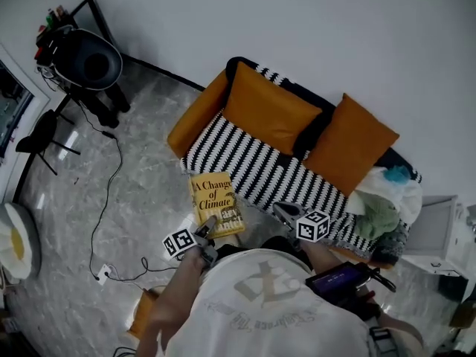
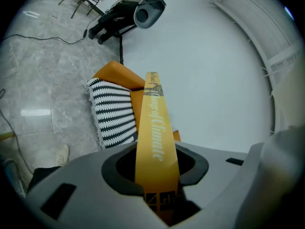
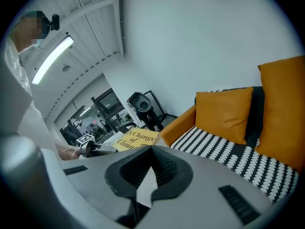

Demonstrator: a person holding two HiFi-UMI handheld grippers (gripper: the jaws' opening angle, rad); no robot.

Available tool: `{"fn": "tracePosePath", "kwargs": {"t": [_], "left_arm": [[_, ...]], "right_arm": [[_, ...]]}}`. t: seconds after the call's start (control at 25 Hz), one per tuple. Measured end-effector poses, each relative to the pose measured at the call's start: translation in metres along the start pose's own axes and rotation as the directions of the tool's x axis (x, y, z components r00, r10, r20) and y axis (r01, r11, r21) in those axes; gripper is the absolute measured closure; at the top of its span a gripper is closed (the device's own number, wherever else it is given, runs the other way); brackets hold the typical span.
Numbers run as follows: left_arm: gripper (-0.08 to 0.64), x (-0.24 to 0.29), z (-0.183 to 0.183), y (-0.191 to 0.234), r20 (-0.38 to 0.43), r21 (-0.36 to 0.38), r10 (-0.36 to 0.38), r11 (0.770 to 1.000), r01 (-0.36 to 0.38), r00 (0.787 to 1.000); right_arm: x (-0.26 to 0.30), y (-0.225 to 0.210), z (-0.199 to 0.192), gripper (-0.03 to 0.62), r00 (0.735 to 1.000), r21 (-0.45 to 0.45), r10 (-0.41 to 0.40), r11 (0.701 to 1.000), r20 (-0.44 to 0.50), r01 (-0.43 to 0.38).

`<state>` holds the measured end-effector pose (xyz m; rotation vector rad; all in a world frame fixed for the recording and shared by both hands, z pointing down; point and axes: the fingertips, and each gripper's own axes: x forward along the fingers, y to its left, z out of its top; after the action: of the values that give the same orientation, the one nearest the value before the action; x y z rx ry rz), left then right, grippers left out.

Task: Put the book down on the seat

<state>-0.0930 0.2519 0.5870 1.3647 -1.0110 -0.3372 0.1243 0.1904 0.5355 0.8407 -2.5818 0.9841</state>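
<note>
A yellow book (image 1: 216, 203) titled "A Change of Climate" hangs over the floor just in front of the sofa's left front corner. My left gripper (image 1: 210, 224) is shut on its near edge. In the left gripper view the book's spine (image 2: 155, 123) stands upright between the jaws of the left gripper (image 2: 156, 151). The seat (image 1: 253, 169) is black-and-white striped and lies beyond the book. My right gripper (image 1: 283, 211) hovers at the seat's front edge, shut and holding nothing. The right gripper view shows this gripper (image 3: 151, 149), the book (image 3: 136, 138), and the seat (image 3: 224, 149).
Two orange cushions (image 1: 271, 110) (image 1: 349, 143) lean on the sofa back, and an orange armrest (image 1: 197, 117) closes the left end. Clothes (image 1: 383, 199) are piled at the right end. A black round device on a stand (image 1: 89, 62) and a cable (image 1: 111, 192) occupy the marble floor at left.
</note>
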Motion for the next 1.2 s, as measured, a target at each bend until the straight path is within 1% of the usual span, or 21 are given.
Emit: {"fn": "tracePosePath", "kwargs": {"t": [0.2,0.44,0.64,0.8,0.96,1.08,1.2], "left_arm": [[0.413,-0.017,0.022,0.016,0.053,-0.031,0.013,0.999,-0.011,0.999],[0.413,-0.02,0.042,0.019,0.095,-0.03,0.023,0.999,-0.02,0.995],[0.413,-0.02,0.045,0.023,0.082,0.006,0.049,0.999,-0.05,0.995],[0.413,-0.022,0.065,0.035,0.115,-0.009,0.083,0.997,-0.083,0.99],[0.413,-0.024,0.091,0.039,0.144,-0.023,0.107,0.994,-0.105,0.984],[0.413,-0.015,0.111,0.04,0.158,-0.024,0.119,0.993,-0.116,0.98],[0.413,-0.001,0.126,0.037,0.143,-0.013,0.128,0.992,-0.128,0.981]], "right_arm": [[0.027,0.008,0.015,0.577,1.0,-0.037,0.01,0.999,-0.018,-0.011],[0.054,0.012,0.028,0.577,0.998,-0.058,0.055,0.997,-0.038,-0.058],[0.073,0.006,0.026,0.577,0.996,-0.026,0.077,0.997,-0.046,-0.078],[0.099,-0.008,0.023,0.577,0.993,0.0,0.091,0.996,-0.07,-0.091],[0.125,-0.019,0.04,0.577,0.993,0.015,0.095,0.995,-0.072,-0.094],[0.147,-0.024,0.055,0.577,0.991,0.013,0.111,0.994,-0.074,-0.111],[0.166,-0.032,0.068,0.577,0.989,0.017,0.119,0.993,-0.086,-0.118]]}}
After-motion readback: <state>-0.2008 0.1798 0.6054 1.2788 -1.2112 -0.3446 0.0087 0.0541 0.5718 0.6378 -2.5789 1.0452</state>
